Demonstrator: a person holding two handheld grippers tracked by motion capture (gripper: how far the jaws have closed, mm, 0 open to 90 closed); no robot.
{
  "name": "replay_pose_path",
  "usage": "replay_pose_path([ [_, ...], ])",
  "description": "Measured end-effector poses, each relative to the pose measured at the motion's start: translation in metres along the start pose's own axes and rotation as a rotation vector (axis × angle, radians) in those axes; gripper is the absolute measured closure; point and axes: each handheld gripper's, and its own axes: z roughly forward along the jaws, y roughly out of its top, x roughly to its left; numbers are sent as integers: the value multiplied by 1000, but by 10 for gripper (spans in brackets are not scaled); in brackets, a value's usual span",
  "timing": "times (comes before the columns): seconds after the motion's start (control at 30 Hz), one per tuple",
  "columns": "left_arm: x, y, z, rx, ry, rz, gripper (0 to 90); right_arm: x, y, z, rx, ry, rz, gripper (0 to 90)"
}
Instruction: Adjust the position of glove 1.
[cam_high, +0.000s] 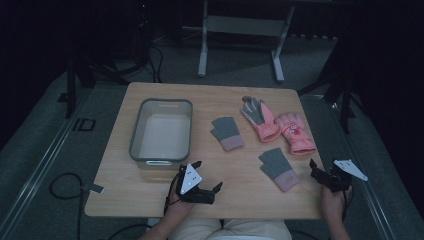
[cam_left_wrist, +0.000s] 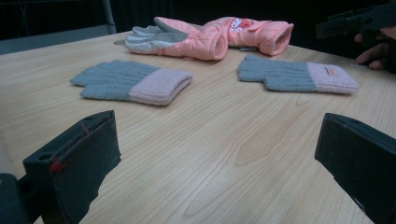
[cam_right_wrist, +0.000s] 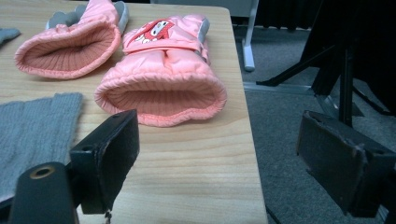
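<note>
Both tongs stand spread and empty over the surface (cam_high: 150, 200): the left tongs (cam_high: 206, 176) at 6 o'clock, the right tongs (cam_high: 320, 176) at 4 o'clock at the edge. Nearest the right tongs lie a grey glove (cam_high: 279, 169) and, at 2 o'clock, two pink gloves (cam_high: 280, 127). A bin (cam_high: 136, 135) sits at 9 o'clock.

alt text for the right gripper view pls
A puffy pink glove lies on a wooden table with its open cuff facing the camera, between the wide-open black jaws of the right tool. A second pink glove lies to its left, and part of a grey knitted glove lies nearer the camera.
</note>
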Motion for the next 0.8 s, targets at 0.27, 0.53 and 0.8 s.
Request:
replay_pose_path([
  [0.27, 0, 0, 0, 0, 4, 2, 0, 4, 1, 2, 22, -12, -43, 133],
  [0.53, 1, 0, 0, 3, -2, -4, 0, 7, 8, 5, 76, -3, -36, 130],
  [0.8, 0, 0, 0, 4, 0, 3, 0, 18, 42, -13, 41, -9, -41, 126],
])
